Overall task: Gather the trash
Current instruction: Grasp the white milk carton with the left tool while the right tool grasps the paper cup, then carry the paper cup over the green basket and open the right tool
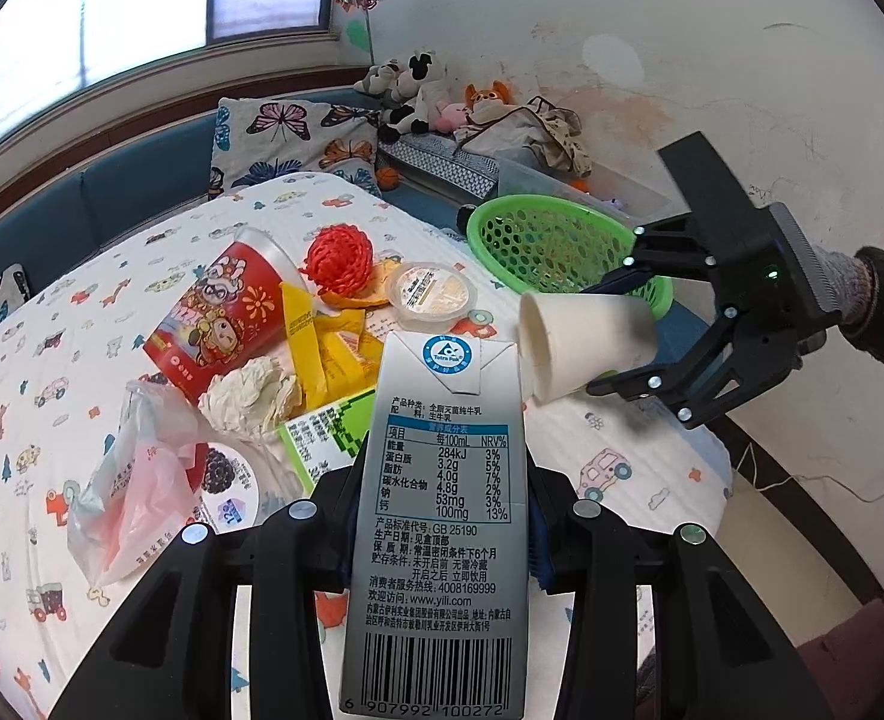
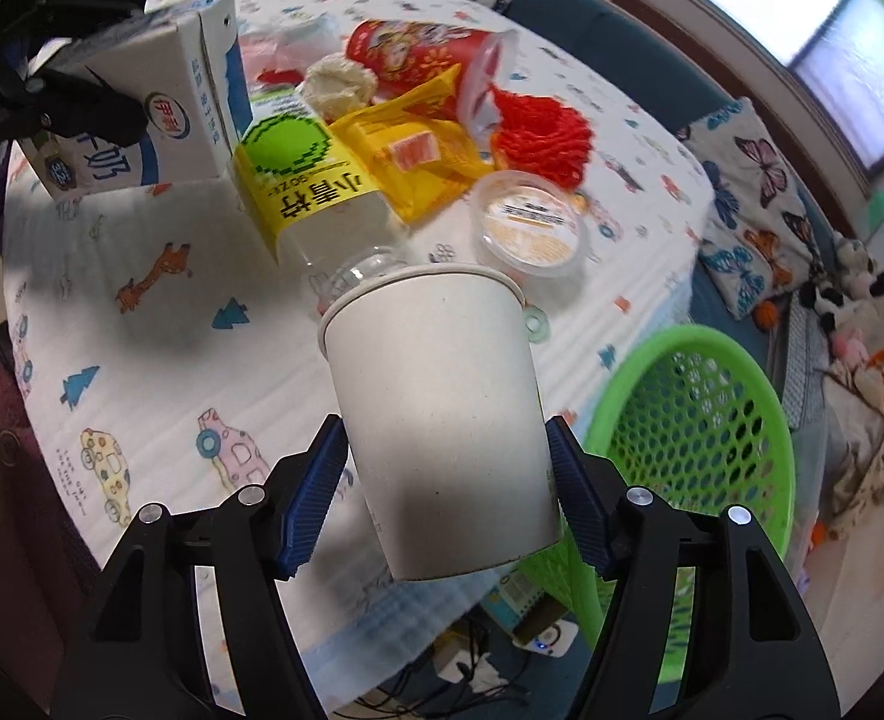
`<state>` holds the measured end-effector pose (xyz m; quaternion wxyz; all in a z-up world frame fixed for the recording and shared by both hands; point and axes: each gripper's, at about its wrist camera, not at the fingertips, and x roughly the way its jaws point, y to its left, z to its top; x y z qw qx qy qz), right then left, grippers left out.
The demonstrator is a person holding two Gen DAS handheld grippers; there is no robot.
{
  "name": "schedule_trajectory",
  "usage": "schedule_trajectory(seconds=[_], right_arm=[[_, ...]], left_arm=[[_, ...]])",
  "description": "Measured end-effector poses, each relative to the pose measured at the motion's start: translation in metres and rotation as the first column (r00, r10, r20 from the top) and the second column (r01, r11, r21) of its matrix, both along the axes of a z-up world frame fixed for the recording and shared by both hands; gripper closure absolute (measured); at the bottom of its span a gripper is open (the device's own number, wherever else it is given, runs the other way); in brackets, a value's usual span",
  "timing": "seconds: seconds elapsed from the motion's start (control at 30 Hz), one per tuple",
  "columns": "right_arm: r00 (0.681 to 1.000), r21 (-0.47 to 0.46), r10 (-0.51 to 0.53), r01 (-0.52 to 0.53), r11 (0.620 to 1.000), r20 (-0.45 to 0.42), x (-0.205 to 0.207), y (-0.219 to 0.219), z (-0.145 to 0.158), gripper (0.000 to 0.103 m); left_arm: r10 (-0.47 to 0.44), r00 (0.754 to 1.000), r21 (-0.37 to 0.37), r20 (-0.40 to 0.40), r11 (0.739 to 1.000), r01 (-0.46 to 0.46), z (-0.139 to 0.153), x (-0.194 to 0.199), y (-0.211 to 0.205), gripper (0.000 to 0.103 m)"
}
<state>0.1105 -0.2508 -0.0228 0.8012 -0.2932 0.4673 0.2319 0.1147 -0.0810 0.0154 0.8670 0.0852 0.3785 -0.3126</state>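
My left gripper (image 1: 442,534) is shut on a grey-white milk carton (image 1: 442,510), held above the table; the carton also shows in the right wrist view (image 2: 159,114). My right gripper (image 2: 445,498) is shut on a white paper cup (image 2: 442,426), held on its side above the table's edge; the cup also shows in the left wrist view (image 1: 580,348), beside the green basket (image 1: 550,246). The green basket (image 2: 706,438) sits just off the table's edge, right of the cup.
On the patterned tablecloth (image 1: 81,312) lie a red printed cup (image 1: 225,312), red mesh (image 1: 339,258), yellow wrappers (image 1: 327,348), a lidded plastic tub (image 1: 429,294), crumpled paper (image 1: 249,396), a plastic bag (image 1: 135,480) and a bottle with a yellow-green label (image 2: 303,180). Cushions and plush toys (image 1: 411,90) lie behind.
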Motion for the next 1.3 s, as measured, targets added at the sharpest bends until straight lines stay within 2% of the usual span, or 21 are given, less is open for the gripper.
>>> schedule_trajectory(seconds=[0.2,0.33,0.5,0.63,0.73,0.87,1.03,1.17,1.3], right_arm=[[0.994,0.079,-0.106,0.103,0.992,0.036,-0.014,-0.024,0.016,0.036],[0.975,0.125,-0.215,0.206,0.97,0.061,-0.013,-0.047,0.024,0.036],[0.93,0.156,-0.358,0.343,0.926,0.081,-0.002,-0.082,0.024,0.036],[0.886,0.185,-0.459,0.443,0.877,0.056,0.012,-0.107,0.018,0.036],[0.851,0.204,-0.525,0.511,0.835,0.015,0.025,-0.125,0.01,0.036],[0.789,0.248,-0.609,0.609,0.754,-0.086,0.048,-0.153,-0.002,0.036],[0.72,0.228,-0.665,0.694,0.683,-0.199,0.076,-0.179,-0.027,0.036],[0.674,0.203,-0.682,0.738,0.644,-0.284,0.095,-0.191,-0.049,0.036],[0.642,0.17,-0.697,0.762,0.625,-0.318,0.106,-0.196,-0.066,0.035]], left_arm=[[-0.016,1.0,-0.011,0.004,1.0,0.016,0.006,0.005,-0.013,0.063],[-0.035,0.999,-0.021,-0.005,0.999,0.035,0.009,0.014,-0.03,0.063],[-0.048,0.999,-0.027,-0.004,0.999,0.048,0.013,0.024,-0.053,0.063],[-0.049,0.999,-0.032,0.001,0.998,0.049,0.018,0.033,-0.068,0.063],[-0.049,0.999,-0.03,0.001,0.998,0.049,0.021,0.042,-0.078,0.063],[-0.049,0.999,-0.033,-0.003,0.998,0.049,0.026,0.054,-0.092,0.063],[-0.056,0.998,-0.035,0.0,0.998,0.056,0.032,0.073,-0.111,0.063],[-0.056,0.998,-0.039,-0.009,0.998,0.055,0.034,0.09,-0.127,0.063],[-0.058,0.998,-0.04,-0.025,0.998,0.057,0.033,0.106,-0.141,0.063]])
